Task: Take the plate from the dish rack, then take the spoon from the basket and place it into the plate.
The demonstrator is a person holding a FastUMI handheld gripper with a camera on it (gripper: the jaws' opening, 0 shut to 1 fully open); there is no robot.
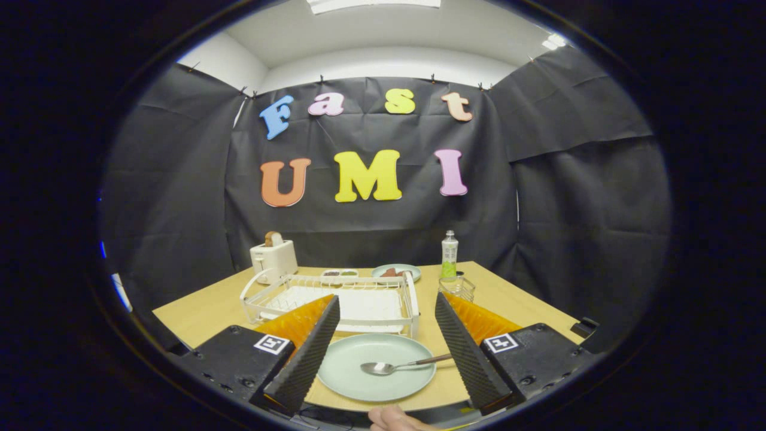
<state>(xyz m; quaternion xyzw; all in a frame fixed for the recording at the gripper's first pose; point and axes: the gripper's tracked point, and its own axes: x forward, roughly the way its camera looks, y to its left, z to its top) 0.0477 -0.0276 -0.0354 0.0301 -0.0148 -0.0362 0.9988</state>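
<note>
A pale green plate [371,383] lies flat on the wooden table between my two fingers, close to the table's front edge. A metal spoon [395,366] with a dark handle rests in it, bowl toward the left finger, handle reaching over the rim toward the right finger. My gripper [383,350] is open, its ribbed black fingers [308,353] standing wide apart on either side of the plate and touching nothing. Just beyond the plate stands the white dish rack [335,302], with no dishes in it. A small wire basket [458,288] sits beyond the right finger.
At the back of the table [203,311] are a white toaster [273,257] holding bread, a small tray [339,275], a second plate with food [396,272] and a clear bottle [449,256]. A fingertip of a person [392,416] shows below the plate.
</note>
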